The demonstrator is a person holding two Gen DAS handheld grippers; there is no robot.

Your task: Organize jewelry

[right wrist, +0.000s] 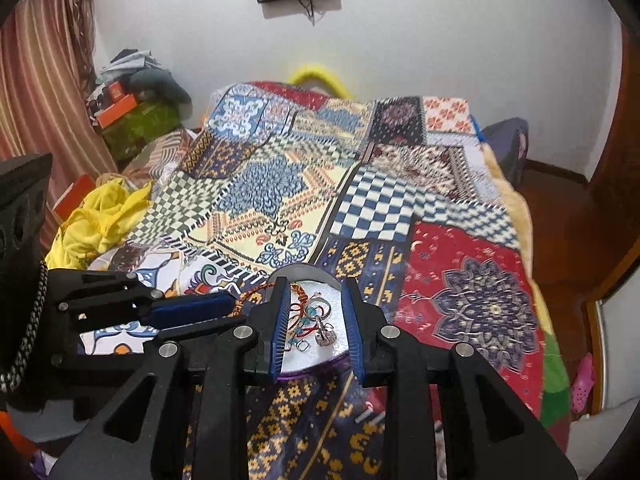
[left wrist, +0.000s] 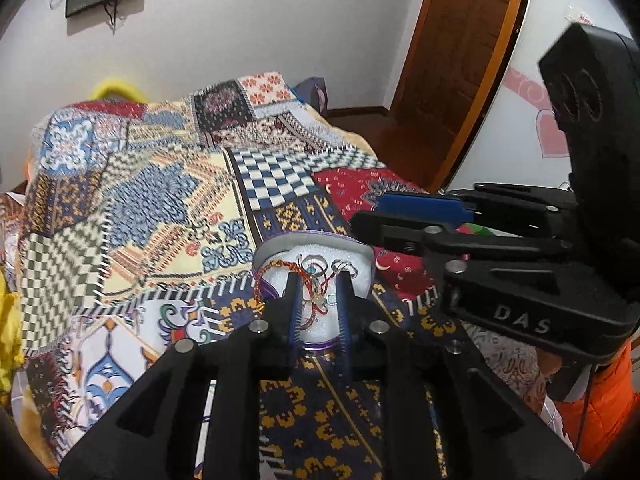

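On the patchwork-quilted bed, a purple-rimmed, white-lined jewelry box holds tangled red cord bracelets and silver rings; both the left hand-held gripper and right hand-held gripper hover parted and empty, so sorting seems just beginning, needing a precise pinch

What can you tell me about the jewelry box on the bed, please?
The jewelry box is small, with a purple rim and white foam-like lining, lying open on the patchwork bedspread. A red cord bracelet sprawls across it, one loop hanging over the left rim, beside several silver rings. The left gripper and right gripper both hover open at it; contact is unclear.
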